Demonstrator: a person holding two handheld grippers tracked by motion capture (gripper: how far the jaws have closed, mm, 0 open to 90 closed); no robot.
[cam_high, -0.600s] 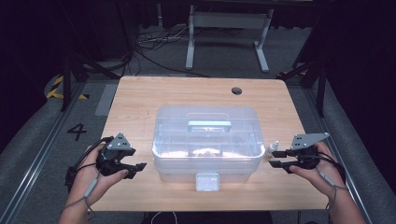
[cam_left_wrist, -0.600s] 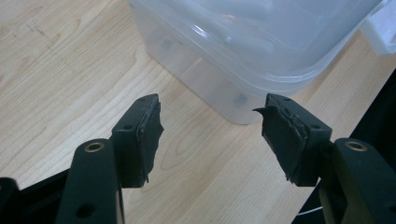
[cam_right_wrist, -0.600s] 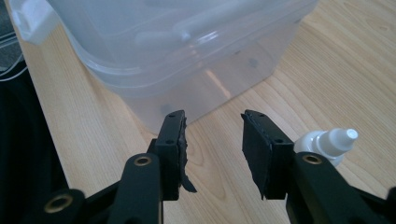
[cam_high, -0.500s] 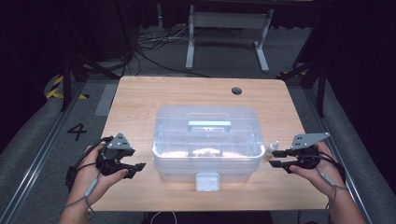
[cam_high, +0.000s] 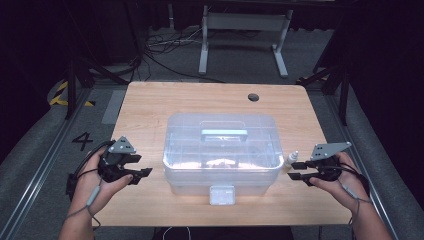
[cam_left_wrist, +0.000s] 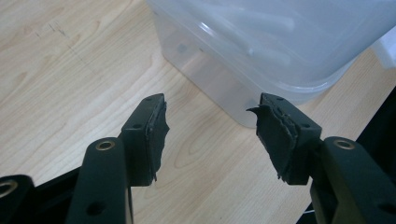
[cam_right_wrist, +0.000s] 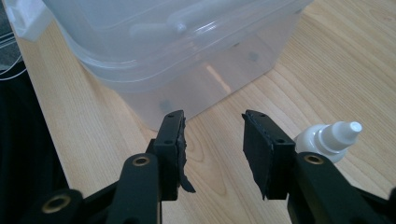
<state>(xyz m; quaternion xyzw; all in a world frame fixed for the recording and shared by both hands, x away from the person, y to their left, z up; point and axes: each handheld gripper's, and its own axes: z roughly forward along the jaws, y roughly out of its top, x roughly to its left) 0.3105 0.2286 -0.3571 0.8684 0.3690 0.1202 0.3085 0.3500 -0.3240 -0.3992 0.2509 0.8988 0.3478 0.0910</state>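
High view: both claws spread and empty, left gripper (cam_high: 142, 171) at nine o'clock of the storage box (cam_high: 222, 150), right gripper (cam_high: 296, 170) at three; swinging inward could topple the small dropper bottle (cam_high: 293, 158) beside it.

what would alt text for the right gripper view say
The right gripper, jaws open and empty, points at a corner of a clear plastic box on a wooden table. A small white dropper bottle lies just beside one jaw.
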